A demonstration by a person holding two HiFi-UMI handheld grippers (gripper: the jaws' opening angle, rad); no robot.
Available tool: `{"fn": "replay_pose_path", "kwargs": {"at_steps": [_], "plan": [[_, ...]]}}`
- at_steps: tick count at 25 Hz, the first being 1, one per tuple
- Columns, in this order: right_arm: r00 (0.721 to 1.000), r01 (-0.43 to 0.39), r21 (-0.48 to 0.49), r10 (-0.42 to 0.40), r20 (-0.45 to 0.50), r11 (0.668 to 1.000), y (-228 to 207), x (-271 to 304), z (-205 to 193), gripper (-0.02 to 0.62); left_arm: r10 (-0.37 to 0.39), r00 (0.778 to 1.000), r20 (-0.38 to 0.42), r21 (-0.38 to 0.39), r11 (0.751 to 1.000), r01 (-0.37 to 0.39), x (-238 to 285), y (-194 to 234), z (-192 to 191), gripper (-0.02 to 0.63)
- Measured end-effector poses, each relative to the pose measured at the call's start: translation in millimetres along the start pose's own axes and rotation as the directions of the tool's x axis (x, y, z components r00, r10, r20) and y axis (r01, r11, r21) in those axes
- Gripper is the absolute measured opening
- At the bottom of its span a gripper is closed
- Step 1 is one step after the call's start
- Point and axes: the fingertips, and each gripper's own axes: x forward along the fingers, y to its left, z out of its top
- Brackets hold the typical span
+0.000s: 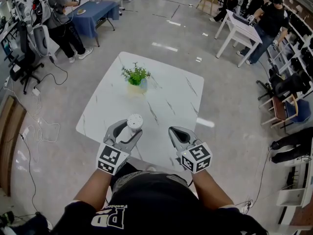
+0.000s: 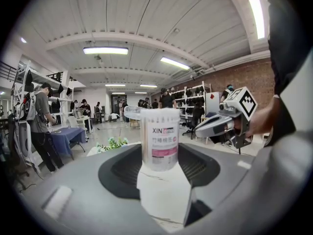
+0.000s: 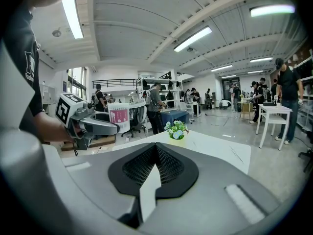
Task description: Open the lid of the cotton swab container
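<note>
The container (image 1: 135, 121) is a small upright cylinder of clear plastic with a white and pink label around its body. At its top rim a thin clear disc, which looks like the lid (image 2: 131, 112), sticks out to one side and does not cover the mouth. It stands at the near edge of the table (image 1: 166, 97), a white rounded square top with thin grey veins like marble. The left gripper (image 1: 128, 129) has its grey jaws wide apart around the container, and the black ribbed pads (image 2: 120, 173) lie against its two sides. Whether its bottom rests on the table or is just above it, I cannot tell. The right gripper (image 1: 173, 131) is just beside the left one, not touching it, and its jaws are pressed together with nothing between them. Both grippers point forward and a little down, side by side over the near table edge. Each one has a cube with black and white square markers (image 1: 110, 159) and is held on a bare forearm. Farther on the table, well apart from the container, stands a small green plant (image 1: 136, 80) in a pale pot. Nothing lies between it and the grippers. Around the table is a smooth grey floor with other tables, chairs and several people (image 1: 61, 13).
</note>
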Motion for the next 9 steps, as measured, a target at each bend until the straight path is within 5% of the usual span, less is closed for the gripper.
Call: {"fn": "replay_pose_path", "kwargs": {"at_steps": [9], "plan": [[1.000,-0.002,-0.007,0.002,-0.006,1.000,2.9,0.8,-0.3,0.000,-0.002,1.000,0.010,0.008,1.000,0.001,-1.6,0.9,2.6,0.284]]}}
